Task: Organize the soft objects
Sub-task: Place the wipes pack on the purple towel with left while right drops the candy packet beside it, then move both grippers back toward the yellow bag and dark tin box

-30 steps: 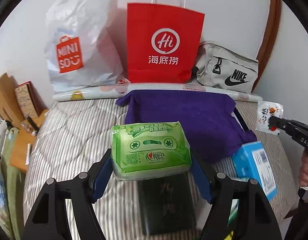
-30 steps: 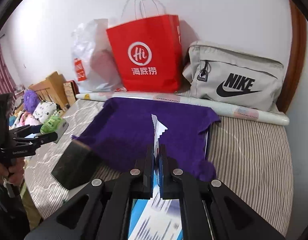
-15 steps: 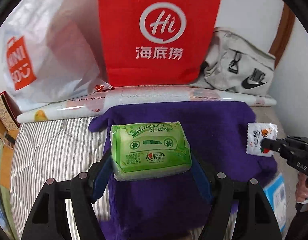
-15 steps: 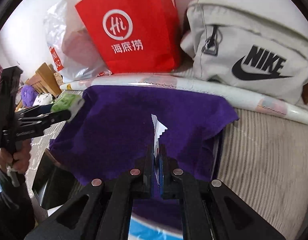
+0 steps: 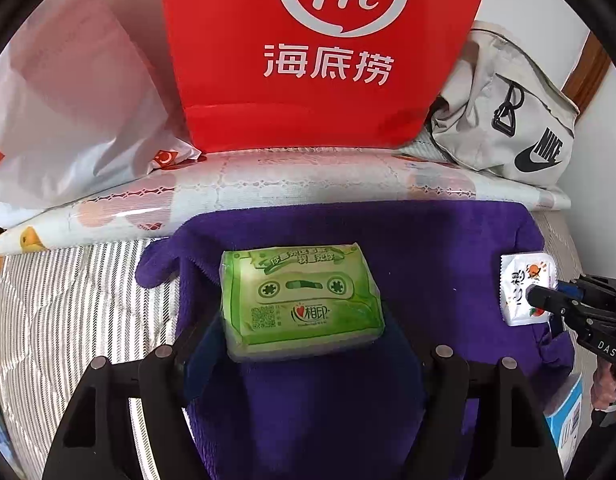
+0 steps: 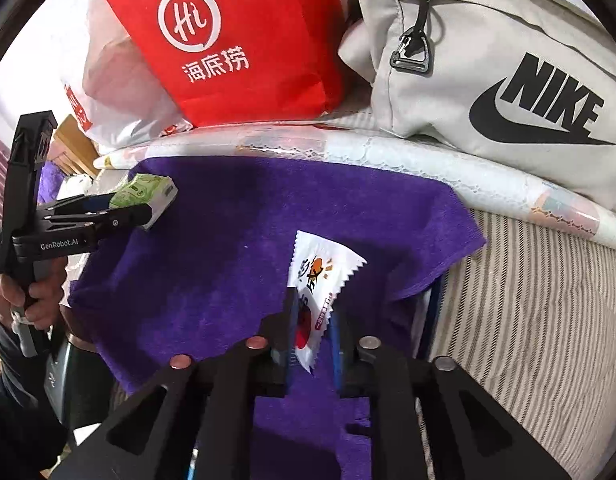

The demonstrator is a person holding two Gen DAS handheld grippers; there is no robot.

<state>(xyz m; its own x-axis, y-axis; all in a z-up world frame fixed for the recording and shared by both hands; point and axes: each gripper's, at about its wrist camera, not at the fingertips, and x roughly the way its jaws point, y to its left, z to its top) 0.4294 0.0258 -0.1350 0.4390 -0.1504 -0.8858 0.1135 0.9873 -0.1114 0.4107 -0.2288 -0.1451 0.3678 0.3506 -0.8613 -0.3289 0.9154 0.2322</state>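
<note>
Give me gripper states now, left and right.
Left gripper: shut on the green tissue pack, over the purple towel.
Right gripper: jaws parted, white sachet loose between them.

Red paper bag [image 5: 324, 52], far centre: "Hi" logo above "海底捞". Grey pouch [image 6: 508, 92], far right: "NIKE" with swoosh. Green tissue pack [image 5: 301, 300], near centre: "相印". Left gripper [image 6: 147, 208] body: "GenRobot.AI". Right gripper [image 5: 538, 298] body: "DAS".
</note>
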